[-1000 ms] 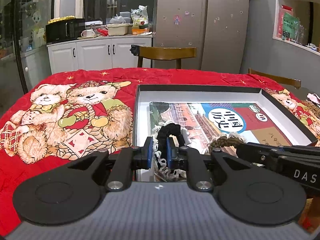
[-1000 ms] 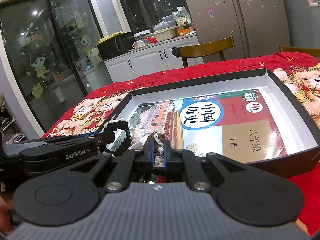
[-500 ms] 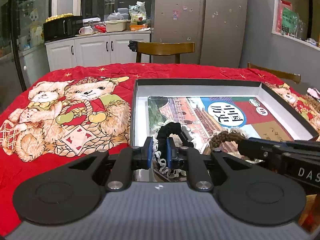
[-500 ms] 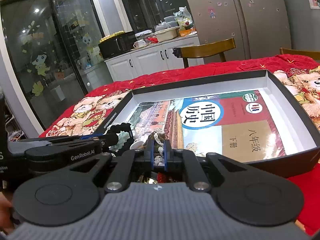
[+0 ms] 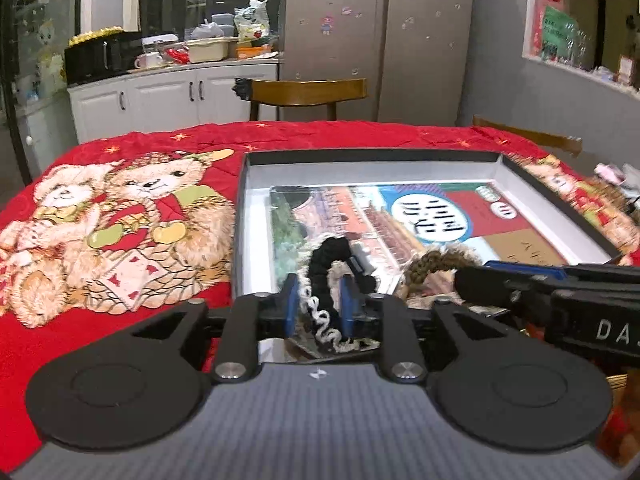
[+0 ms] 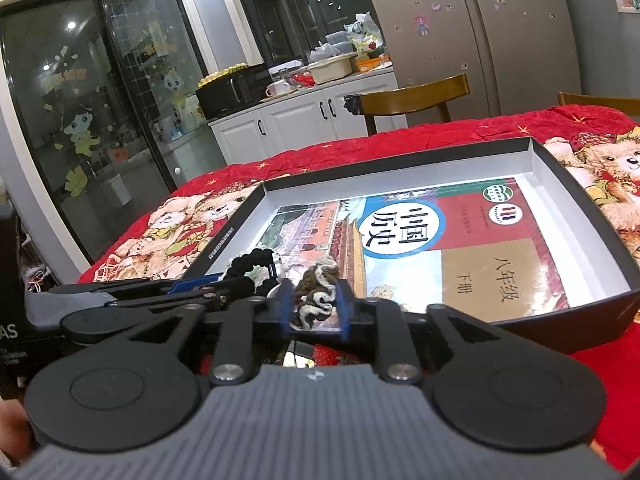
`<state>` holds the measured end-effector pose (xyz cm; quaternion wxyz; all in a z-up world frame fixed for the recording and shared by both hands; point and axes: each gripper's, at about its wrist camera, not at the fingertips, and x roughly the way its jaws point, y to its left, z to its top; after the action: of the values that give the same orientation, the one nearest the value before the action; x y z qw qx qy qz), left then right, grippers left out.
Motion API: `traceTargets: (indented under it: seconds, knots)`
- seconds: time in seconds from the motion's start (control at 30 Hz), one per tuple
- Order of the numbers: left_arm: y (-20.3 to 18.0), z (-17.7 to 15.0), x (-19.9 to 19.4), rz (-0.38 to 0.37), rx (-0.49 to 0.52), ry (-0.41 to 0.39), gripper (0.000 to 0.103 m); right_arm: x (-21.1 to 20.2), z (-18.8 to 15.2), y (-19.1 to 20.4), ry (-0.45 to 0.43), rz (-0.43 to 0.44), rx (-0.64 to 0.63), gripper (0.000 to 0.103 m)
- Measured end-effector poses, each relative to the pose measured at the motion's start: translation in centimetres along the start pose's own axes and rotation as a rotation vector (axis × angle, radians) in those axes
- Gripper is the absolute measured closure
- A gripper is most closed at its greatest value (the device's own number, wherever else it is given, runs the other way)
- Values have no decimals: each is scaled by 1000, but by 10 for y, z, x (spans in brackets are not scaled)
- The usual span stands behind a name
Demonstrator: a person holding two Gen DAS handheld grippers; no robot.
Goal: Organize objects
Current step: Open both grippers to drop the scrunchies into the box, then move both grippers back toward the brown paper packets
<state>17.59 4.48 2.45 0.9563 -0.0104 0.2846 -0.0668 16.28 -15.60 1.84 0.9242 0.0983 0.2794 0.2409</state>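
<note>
Your left tongs (image 5: 319,300) have just been opening, parted around the black scrunchie (image 5: 326,264). Your right tongs (image 6: 315,307) have also just been opening around the brown scrunchie (image 6: 316,292), both at the box's (image 6: 568,168) near edge over the book (image 6: 460,248).

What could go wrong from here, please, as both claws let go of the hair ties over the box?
The left claw has just been opening; the black hair tie between its pads may snag as it withdraws. The brown hair tie, in the opening right claw, sits by the box's near rim and could spill out.
</note>
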Motion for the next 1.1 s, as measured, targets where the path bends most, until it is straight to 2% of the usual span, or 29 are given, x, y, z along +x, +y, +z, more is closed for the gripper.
traceTargets:
  seconds: [0.07, 0.13, 0.17, 0.23, 0.3, 0.4, 0.6, 0.7, 0.8, 0.93, 1.1]
  knots:
    - [1, 1, -4, -9, -12, -20, 43, -2, 1, -2, -1, 3, 13, 43]
    - [2, 3, -8, -17, -20, -46, 28, -4, 3, -4, 1, 9, 29, 39]
    - [3, 4, -10, -36, -24, -57, 26, -5, 4, -5, -1, 12, 38, 37]
    - [4, 7, -13, -62, -46, -66, 26, -8, 7, -7, -4, 18, 51, 33]
    - [8, 8, -16, -83, -81, -78, 25, -10, 9, -8, -3, 10, 60, 24]
    - [14, 9, -19, -91, -126, -95, 25, -12, 11, -9, -1, 15, 64, 16]
    - [19, 12, -26, -66, -167, -118, 25, -16, 13, -2, 18, 36, 49, 15]
    - [16, 12, -36, -36, -157, -164, 25, -25, 18, 9, 23, 33, 14, 14]
    - [11, 16, -50, -21, -144, -218, 25, -42, 21, 20, -29, 3, -22, 12]
    - [6, 19, -68, -39, -147, -264, 25, -61, 21, 21, -90, -13, -44, 5]
    - [-11, 19, -86, -44, -89, -299, 25, -77, 15, 11, -109, -32, -25, 3]
